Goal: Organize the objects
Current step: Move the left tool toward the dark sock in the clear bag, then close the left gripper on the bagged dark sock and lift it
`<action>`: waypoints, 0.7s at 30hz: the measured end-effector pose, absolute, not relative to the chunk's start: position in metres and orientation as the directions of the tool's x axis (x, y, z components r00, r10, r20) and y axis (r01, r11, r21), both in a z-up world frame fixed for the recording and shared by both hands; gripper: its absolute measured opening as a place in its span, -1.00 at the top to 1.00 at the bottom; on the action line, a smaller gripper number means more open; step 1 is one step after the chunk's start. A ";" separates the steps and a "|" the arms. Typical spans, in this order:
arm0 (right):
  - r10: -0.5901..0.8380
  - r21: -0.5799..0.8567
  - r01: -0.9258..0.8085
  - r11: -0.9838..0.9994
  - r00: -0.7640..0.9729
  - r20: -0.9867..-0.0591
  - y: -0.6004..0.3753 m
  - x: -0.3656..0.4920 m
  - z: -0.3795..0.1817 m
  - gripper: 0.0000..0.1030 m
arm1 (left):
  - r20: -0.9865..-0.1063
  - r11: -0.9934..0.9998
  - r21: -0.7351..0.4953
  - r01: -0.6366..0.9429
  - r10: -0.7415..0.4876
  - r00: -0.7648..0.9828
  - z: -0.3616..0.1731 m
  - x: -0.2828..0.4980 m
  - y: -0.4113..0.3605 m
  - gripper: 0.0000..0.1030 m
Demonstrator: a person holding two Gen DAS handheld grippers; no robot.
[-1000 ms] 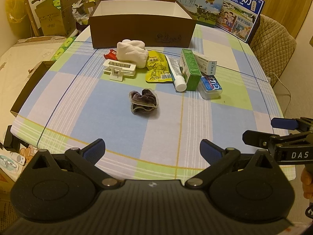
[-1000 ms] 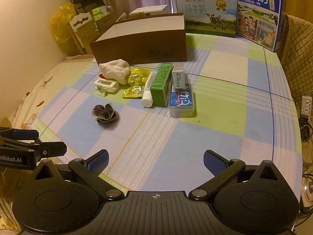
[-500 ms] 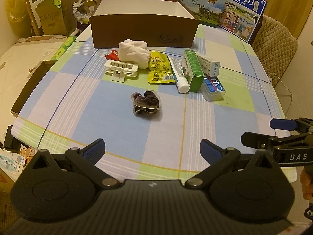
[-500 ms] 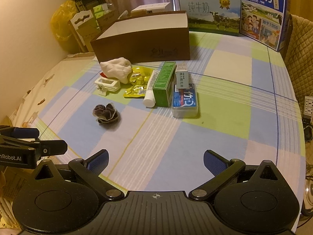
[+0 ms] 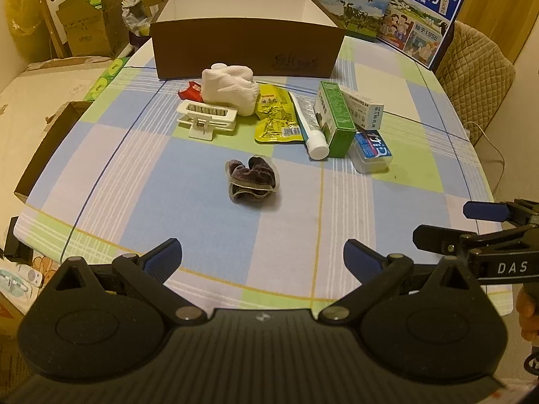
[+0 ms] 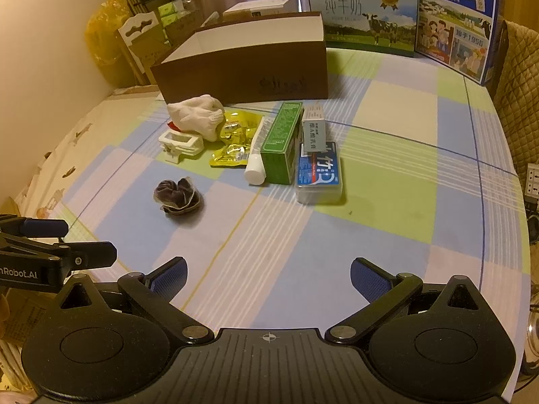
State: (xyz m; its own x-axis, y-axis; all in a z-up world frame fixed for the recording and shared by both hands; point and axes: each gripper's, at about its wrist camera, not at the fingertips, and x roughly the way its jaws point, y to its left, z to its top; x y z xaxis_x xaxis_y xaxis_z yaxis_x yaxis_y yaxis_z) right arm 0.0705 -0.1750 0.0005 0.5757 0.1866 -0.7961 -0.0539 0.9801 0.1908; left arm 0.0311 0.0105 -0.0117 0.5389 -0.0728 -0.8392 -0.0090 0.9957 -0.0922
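A brown open box (image 5: 247, 50) (image 6: 242, 70) stands at the far side of the checked tablecloth. In front of it lie a white sock bundle (image 5: 232, 87) (image 6: 197, 116), a white clip (image 5: 207, 118), a yellow packet (image 5: 276, 118), a toothpaste tube (image 5: 310, 124), a green box (image 5: 335, 118) (image 6: 281, 141), a small white box (image 5: 363, 111) and a blue floss case (image 5: 372, 151) (image 6: 318, 173). A dark sock bundle (image 5: 252, 181) (image 6: 178, 195) lies alone, nearer. My left gripper (image 5: 262, 257) and right gripper (image 6: 267, 274) are open and empty at the near edge.
Two milk cartons (image 5: 424, 10) (image 6: 360, 17) stand behind the box. A quilted chair (image 5: 475, 70) is at the right. Cardboard boxes (image 5: 81, 23) and a brown lid (image 5: 47, 148) are off the table's left side.
Both grippers have moved forward a little toward the objects; the items look slightly nearer. Nothing on the table has moved.
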 end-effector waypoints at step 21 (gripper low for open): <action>0.142 0.203 0.051 0.978 0.552 -0.822 -0.199 0.096 -0.022 -0.96 | -0.836 0.994 -0.100 0.043 -0.107 0.538 -0.049 0.078 0.021 -0.84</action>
